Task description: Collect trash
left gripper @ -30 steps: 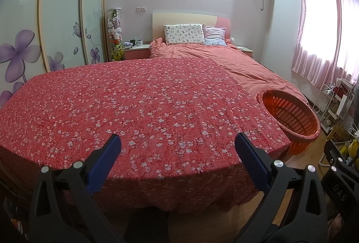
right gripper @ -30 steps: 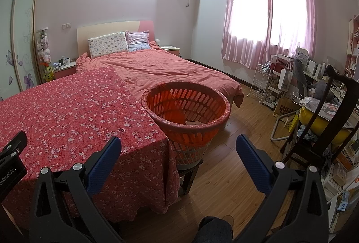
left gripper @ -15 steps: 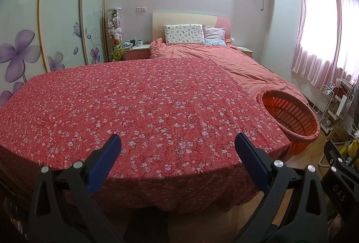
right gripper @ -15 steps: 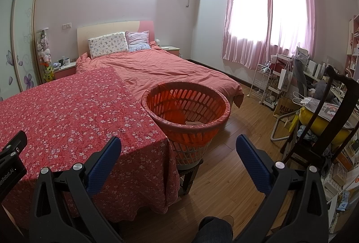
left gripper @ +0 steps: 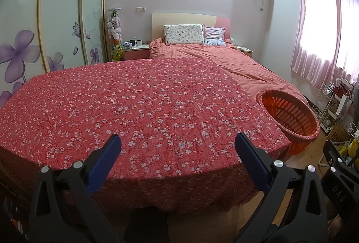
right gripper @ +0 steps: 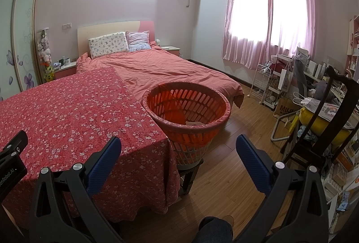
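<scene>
An orange slatted basket (right gripper: pixel 188 108) stands on a low stool at the right corner of a table covered with a red flowered cloth (left gripper: pixel 143 103). It also shows in the left wrist view (left gripper: pixel 289 115). A pale scrap (right gripper: pixel 194 123) lies inside it. My left gripper (left gripper: pixel 177 148) is open and empty over the near edge of the cloth. My right gripper (right gripper: pixel 178 148) is open and empty, in front of the basket and above the floor. No loose trash shows on the cloth.
A bed with a salmon cover (right gripper: pixel 166 70) lies behind the table. A dark wooden chair (right gripper: pixel 332 108), a white wire cart (right gripper: pixel 264 83) and cluttered shelves stand at the right. Wooden floor (right gripper: pixel 226 175) runs between basket and chair. A wardrobe (left gripper: pixel 56 18) is at the left.
</scene>
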A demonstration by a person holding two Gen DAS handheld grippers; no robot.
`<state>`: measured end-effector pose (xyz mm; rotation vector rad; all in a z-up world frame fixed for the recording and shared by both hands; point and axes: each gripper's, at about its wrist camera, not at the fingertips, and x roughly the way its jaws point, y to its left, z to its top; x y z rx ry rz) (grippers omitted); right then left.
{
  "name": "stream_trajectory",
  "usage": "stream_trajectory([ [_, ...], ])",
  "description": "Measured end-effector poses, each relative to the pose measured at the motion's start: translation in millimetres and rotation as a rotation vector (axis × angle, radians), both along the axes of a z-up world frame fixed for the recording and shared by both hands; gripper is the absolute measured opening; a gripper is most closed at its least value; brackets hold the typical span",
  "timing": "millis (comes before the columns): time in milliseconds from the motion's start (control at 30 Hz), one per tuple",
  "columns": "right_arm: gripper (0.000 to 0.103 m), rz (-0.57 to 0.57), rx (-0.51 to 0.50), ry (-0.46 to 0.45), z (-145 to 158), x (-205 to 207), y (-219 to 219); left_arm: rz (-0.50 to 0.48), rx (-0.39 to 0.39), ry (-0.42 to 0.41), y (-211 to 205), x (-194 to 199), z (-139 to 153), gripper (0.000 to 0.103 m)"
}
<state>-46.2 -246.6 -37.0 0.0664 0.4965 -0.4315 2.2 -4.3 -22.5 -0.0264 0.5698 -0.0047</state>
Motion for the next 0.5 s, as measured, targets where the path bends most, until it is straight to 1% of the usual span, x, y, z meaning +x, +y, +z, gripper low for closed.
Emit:
stream_trajectory([
  [500, 0.101, 0.0, 0.0, 0.001, 1.3, 0.9, 0.3, -0.003, 0.0, 0.001, -0.9, 0.7, 0.4, 0.099],
])
